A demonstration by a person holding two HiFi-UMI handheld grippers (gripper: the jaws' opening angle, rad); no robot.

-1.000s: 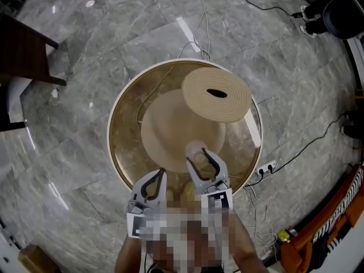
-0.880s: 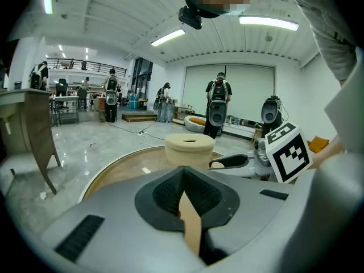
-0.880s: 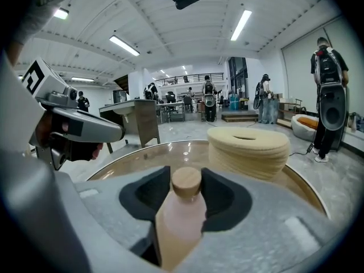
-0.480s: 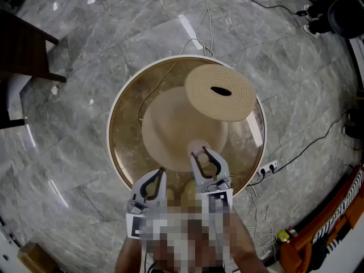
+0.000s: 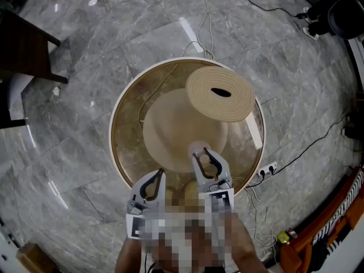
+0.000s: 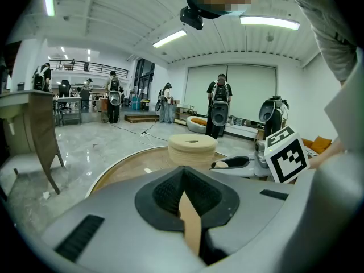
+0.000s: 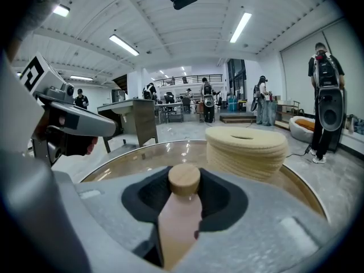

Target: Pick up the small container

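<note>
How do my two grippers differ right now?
The right gripper has the small container between its jaws and is closing on it; the left gripper holds nothing, its jaws meeting at the tips. The right gripper reaches further over the round table; the left gripper sits near its rim. Both point toward the woven basket.

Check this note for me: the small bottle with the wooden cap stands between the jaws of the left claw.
Wrong claw. The small bottle with the wooden cap stands between the jaws of the right claw, which are closing on it, as the right gripper view shows. The left claw is shut with nothing in it.
</note>
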